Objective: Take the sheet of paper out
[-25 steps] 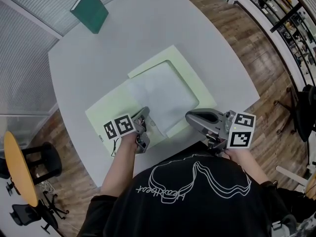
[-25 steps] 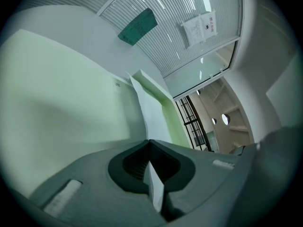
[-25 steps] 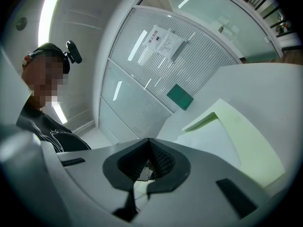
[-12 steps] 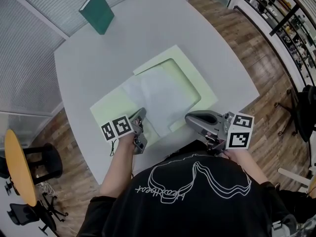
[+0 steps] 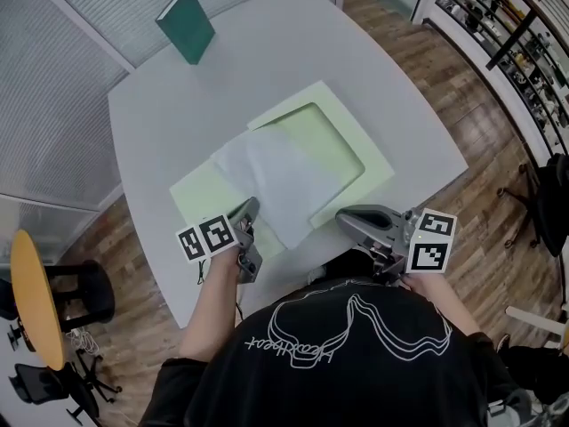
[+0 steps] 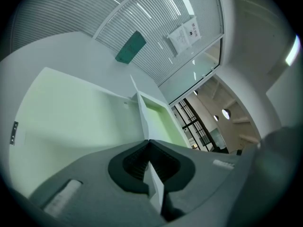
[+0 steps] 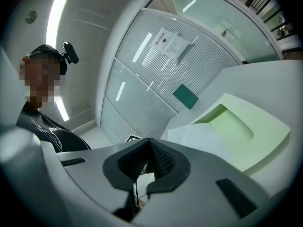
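At the table's (image 5: 267, 60) near edge, the left gripper (image 5: 251, 234) is clenched on a corner of the sheet of paper (image 5: 276, 185), which lies across the open green folder (image 5: 333, 136) mid-table. Further right, the right gripper (image 5: 343, 221) has its jaws pressed together on nothing.

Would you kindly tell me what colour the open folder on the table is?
The folder is pale green; the head view shows it best.
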### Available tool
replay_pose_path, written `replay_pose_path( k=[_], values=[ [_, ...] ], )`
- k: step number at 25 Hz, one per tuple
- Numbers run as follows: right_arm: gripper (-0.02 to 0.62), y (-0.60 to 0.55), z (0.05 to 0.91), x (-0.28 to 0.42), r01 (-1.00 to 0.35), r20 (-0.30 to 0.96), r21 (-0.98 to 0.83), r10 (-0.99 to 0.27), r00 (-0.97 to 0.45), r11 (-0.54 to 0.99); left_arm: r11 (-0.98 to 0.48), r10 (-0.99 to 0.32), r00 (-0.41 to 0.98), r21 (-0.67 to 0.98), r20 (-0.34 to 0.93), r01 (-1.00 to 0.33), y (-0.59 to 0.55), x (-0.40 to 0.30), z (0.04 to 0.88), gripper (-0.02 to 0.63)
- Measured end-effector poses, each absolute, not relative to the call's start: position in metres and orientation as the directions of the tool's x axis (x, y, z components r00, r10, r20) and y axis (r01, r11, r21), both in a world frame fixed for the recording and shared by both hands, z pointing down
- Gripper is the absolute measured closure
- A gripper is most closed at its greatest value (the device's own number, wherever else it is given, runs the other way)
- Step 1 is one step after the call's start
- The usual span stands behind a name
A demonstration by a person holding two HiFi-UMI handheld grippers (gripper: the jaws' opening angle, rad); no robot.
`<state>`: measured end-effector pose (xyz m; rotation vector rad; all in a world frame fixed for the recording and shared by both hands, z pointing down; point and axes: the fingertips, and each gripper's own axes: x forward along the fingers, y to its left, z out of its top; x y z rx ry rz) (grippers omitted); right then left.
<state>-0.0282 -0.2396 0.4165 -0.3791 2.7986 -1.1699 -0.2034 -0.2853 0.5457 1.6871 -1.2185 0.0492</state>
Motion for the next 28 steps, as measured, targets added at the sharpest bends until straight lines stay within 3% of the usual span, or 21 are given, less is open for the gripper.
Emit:
replay_pose_path(
  k=[15, 28],
  values=[
    [0.588, -0.211, 0.396, -0.039, -0.114, -0.03, -0.678, -0.182, -0.983, 0.726, -0.001, -0.776, 0.419, 0.665, 0.471, -0.747, -0.246, -0.219, 0.493, 0.594],
    [0.588, -0.158, 0.362, -0.001, -0.09, -0.073, -0.655, -0.182, -0.981, 0.75, -0.164, -0.866, 0.376, 0.524, 0.33, -0.836, -0.174, -0.189, 0.38, 0.594]
  ],
)
